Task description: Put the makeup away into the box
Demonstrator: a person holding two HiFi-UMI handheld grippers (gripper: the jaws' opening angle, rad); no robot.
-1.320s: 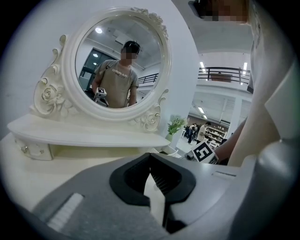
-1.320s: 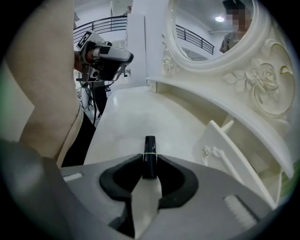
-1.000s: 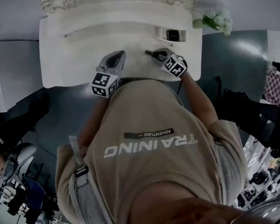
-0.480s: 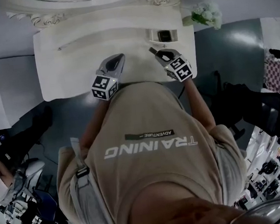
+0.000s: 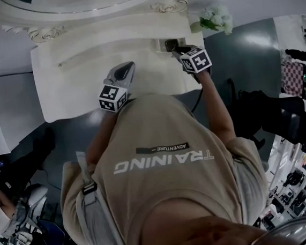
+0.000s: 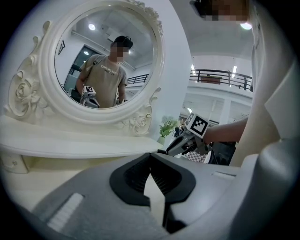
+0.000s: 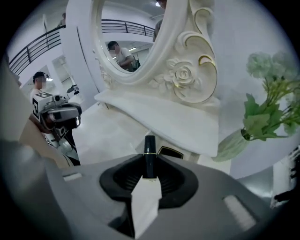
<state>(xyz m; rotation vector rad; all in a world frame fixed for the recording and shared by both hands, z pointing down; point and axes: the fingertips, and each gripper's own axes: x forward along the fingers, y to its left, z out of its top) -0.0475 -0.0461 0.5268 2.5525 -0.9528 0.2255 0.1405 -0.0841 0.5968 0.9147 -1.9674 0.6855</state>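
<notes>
A slim black lipstick tube (image 7: 149, 157) with a gold band stands between the jaws of my right gripper (image 7: 149, 162), which is shut on its lower part. The tube hangs just above a small white box (image 7: 169, 151) with a dark inside, at the back right of the white vanity table (image 5: 73, 78). From the head view, the right gripper (image 5: 175, 51) hovers at the box (image 5: 166, 43). My left gripper (image 5: 125, 69) rests over the middle of the table, its jaws together with nothing between them (image 6: 150, 155).
An ornate white oval mirror (image 6: 108, 61) rises behind a raised shelf (image 7: 159, 117) at the table's back. A pale vase of green and white flowers (image 7: 262, 112) stands just right of the box. The person's body covers the table's near edge.
My right gripper has carried the lipstick up and toward the back right, to just over the box, rolling as it went. The left gripper has drifted slightly.
</notes>
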